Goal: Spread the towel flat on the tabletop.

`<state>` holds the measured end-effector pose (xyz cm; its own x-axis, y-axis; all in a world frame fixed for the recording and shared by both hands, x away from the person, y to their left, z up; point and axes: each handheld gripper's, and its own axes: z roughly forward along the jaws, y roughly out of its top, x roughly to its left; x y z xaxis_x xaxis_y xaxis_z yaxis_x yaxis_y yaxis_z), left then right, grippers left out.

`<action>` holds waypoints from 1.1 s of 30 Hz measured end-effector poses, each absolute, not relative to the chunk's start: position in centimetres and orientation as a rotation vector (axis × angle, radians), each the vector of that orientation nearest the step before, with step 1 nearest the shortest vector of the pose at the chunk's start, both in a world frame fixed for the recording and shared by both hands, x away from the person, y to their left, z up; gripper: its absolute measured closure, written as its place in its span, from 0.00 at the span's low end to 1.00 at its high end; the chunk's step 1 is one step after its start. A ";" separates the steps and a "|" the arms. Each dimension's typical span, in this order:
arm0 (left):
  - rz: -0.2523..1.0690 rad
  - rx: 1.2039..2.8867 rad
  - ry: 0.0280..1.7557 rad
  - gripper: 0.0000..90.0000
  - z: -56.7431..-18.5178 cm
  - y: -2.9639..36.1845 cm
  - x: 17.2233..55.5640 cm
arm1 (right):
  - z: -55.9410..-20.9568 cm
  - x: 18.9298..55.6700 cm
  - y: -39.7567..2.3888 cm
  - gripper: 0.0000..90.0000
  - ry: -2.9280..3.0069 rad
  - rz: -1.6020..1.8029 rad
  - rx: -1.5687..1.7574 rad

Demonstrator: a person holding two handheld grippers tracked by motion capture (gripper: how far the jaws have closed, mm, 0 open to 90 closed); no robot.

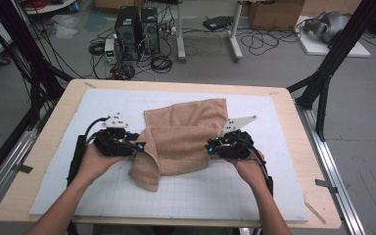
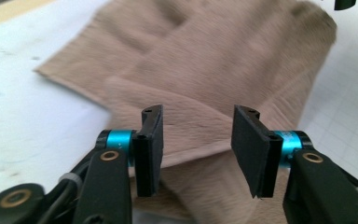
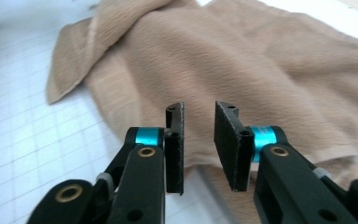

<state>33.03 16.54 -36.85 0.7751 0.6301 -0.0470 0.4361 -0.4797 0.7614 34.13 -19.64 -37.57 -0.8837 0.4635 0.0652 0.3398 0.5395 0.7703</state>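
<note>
A tan towel [image 1: 183, 134] lies loosely folded on the white grid mat [image 1: 127, 196], with one corner drooping toward the front left. My left gripper [image 1: 141, 146] sits at the towel's left edge, pointing right. In the left gripper view its jaws [image 2: 196, 144] stand apart just above the towel [image 2: 205, 60], with nothing pinched between the pads. My right gripper [image 1: 209, 147] is at the towel's right edge, pointing left. Its jaws [image 3: 199, 144] are parted over the towel's [image 3: 261, 70] folded edge, and the pads press on nothing.
The mat rests on a wooden table [image 1: 49, 147] with metal rails along both sides. Black frame posts [image 1: 333, 54] rise at the far corners. On the floor beyond are computer towers [image 1: 137, 32] and tangled cables.
</note>
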 end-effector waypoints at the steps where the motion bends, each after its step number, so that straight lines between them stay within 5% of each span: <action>1: 0.292 2.163 0.790 0.58 -37.3 16.0 33.0 | -38.0 34.0 -19.3 0.74 2.635 1.253 0.676; 7: 0.286 2.274 0.800 0.60 -40.7 14.0 33.8 | -41.0 34.2 -17.5 0.71 2.721 1.179 0.669; 15: 0.300 2.291 0.776 0.93 -41.4 14.2 34.3 | -43.4 34.9 -16.5 0.85 2.782 1.086 0.699; 20: 0.302 2.261 0.768 0.96 -40.8 14.8 34.1 | -43.3 35.1 -16.8 0.93 2.802 1.119 0.686; 33: 0.334 2.163 0.813 0.96 -38.8 19.4 32.5 | -40.0 33.0 -21.0 0.93 2.700 1.193 0.689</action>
<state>32.49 19.41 -38.82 0.7603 0.6489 -0.0273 0.4424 -0.4867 0.7533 32.99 -21.05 -40.00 -0.8908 0.4473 0.0800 0.3603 0.5881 0.7241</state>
